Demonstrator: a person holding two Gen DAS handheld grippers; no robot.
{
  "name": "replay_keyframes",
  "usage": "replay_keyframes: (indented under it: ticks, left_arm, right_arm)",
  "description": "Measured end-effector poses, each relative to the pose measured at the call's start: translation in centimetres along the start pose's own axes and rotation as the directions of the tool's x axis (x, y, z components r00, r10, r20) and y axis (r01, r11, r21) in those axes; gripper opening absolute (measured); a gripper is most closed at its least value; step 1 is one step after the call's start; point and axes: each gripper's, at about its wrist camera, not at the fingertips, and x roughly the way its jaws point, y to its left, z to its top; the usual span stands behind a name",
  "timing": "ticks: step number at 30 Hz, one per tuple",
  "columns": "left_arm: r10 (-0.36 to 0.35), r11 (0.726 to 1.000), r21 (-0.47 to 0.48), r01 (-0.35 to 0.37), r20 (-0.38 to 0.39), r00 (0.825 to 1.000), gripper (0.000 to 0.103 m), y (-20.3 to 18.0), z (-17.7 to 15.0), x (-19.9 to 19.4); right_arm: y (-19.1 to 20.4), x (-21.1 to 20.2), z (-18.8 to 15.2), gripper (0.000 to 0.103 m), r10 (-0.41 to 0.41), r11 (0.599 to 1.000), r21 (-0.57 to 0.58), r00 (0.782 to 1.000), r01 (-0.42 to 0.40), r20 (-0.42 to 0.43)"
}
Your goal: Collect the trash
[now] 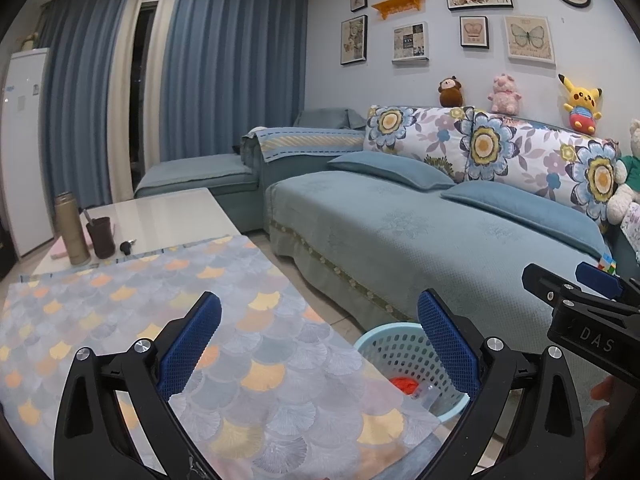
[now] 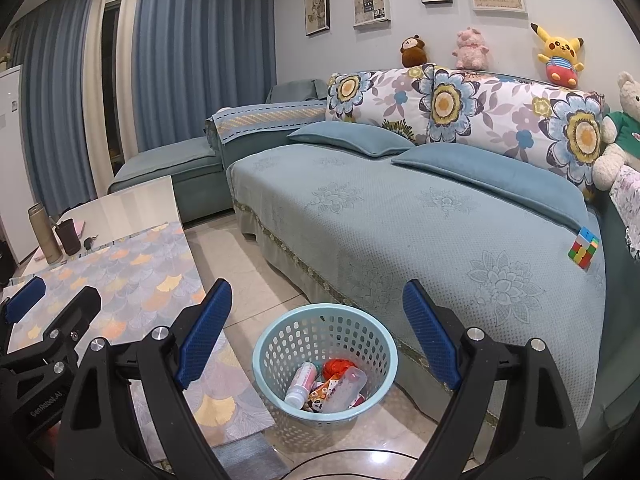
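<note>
A light blue perforated basket (image 2: 325,364) stands on the floor between the table and the sofa. It holds a white-pink bottle (image 2: 301,384), a clear bottle (image 2: 345,390), red crumpled trash (image 2: 335,368) and printed wrappers. My right gripper (image 2: 318,332) is open and empty, held above the basket. My left gripper (image 1: 320,344) is open and empty over the table's patterned cloth (image 1: 160,320); the basket (image 1: 396,344) shows at the table's right edge. The right gripper (image 1: 576,280) shows in the left wrist view and the left gripper (image 2: 52,292) in the right wrist view.
A blue sofa (image 2: 400,220) with floral cushions lies behind the basket; a colour cube (image 2: 583,249) rests on it. On the far end of the table stand a gold flask (image 1: 71,229), a dark cup (image 1: 101,236) and keys (image 1: 127,246). A cable (image 2: 352,458) runs on the floor.
</note>
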Motion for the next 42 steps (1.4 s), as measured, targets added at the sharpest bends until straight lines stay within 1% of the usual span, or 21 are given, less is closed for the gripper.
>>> replay_keyframes:
  ticks: [42]
  left_arm:
    - [-0.002,1.0,-0.005,0.002,0.0,1.0,0.095,-0.02,-0.09,-0.03]
  right_arm:
    - [-0.58,-0.19,-0.23,0.083,-0.001,1.0,0.008,1.0,0.001,-0.005]
